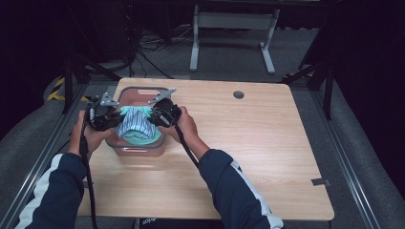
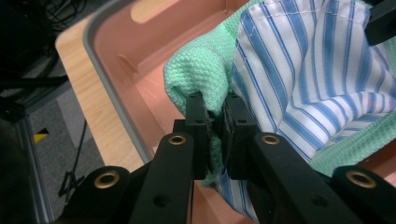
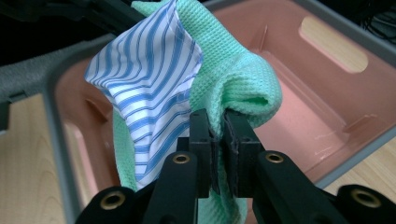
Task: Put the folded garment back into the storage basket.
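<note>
On a wooden desk in a dark room, we hold a green cloth lined with striped fabric over a pink bin. The left tongs and right tongs each pinch one end, so it spans left to right, sagging downward. We should lower both ends evenly, keeping inside the rim.
</note>
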Motion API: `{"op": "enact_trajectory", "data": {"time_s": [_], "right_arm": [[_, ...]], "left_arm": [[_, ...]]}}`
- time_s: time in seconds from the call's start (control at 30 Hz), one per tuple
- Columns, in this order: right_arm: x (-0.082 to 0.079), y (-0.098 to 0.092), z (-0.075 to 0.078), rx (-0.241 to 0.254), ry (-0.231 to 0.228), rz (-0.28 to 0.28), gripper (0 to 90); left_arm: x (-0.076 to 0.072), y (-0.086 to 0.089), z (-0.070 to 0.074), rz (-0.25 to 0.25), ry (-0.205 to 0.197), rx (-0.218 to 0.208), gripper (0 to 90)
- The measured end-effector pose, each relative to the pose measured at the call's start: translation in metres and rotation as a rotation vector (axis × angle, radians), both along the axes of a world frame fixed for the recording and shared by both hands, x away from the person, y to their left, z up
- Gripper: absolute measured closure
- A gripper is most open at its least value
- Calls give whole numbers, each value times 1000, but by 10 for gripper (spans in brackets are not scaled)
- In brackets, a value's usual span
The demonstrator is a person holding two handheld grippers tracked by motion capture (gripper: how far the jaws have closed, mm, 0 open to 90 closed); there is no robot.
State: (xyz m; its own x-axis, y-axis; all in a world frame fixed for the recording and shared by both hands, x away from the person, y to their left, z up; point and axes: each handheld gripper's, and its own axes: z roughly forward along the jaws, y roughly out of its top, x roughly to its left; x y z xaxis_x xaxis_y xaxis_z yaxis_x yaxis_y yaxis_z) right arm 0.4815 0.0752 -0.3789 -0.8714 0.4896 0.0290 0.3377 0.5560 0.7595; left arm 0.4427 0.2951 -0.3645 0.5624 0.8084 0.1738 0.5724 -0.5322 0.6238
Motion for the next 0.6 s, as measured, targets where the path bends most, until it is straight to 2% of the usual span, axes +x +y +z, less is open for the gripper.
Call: {"op": "enact_trajectory", "data": {"time_s": [0.13, 0.23, 0.27, 0.3, 0.43, 0.53, 0.6], "right_arm": [[3, 4, -8, -43, 20, 13, 822], [6, 3, -11, -56, 26, 9, 819], [7, 3, -12, -61, 32, 12, 816], [8, 3, -12, -64, 45, 16, 814], [7, 5, -14, -88, 31, 14, 807], [8, 6, -15, -92, 36, 9, 807], [9, 6, -17, -92, 39, 12, 806]], "left_arm": [[3, -7, -10, -5, 26, 35, 824], [4, -8, -13, -8, 30, 38, 823], [4, -8, -14, 2, 24, 52, 822], [5, -8, -15, 0, 27, 51, 822], [5, -8, -16, 8, 23, 59, 821], [6, -7, -19, 11, 21, 51, 820], [7, -7, -21, 15, 24, 59, 820]]}}
